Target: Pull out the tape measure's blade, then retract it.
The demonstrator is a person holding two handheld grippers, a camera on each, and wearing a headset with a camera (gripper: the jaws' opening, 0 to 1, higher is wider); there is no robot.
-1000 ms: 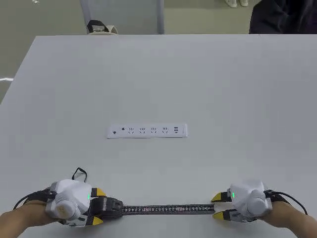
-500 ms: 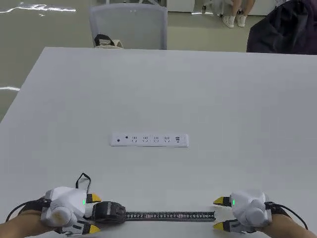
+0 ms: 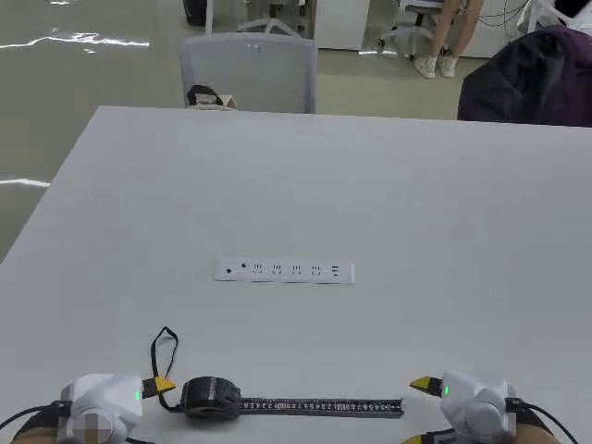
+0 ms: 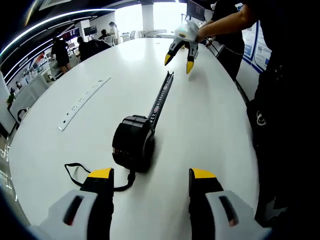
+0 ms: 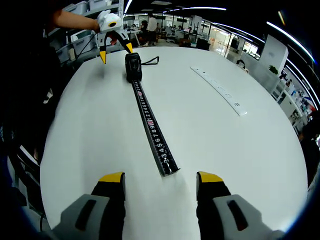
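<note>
White worktop (image 3: 388, 176) in an open office, with a power strip (image 3: 284, 271) at its middle and a grey chair (image 3: 248, 74) at the far edge. Near the person's edge lies the tape measure. Its black case (image 3: 211, 398) is on the left and its blade (image 3: 319, 405) is drawn out flat along the worktop toward the right, printed face up. Its wrist strap (image 3: 165, 347) loops away from the case.

One second earlier the left tool (image 4: 151, 174) bracketed the case and the right tool (image 5: 160, 178) stood at the blade's tip; both have since drawn back.

- **Left tool:** jaws spread, just short of the case, touching nothing.
- **Right tool:** jaws spread, just short of the blade's free end, grasping nothing.

Blade length appears unchanged with no tool on it, which suggests that a lock or friction holds it. Pull-out phase judged complete; retraction not yet begun. The next step probably calls for re-gripping the case and freeing the blade.
</note>
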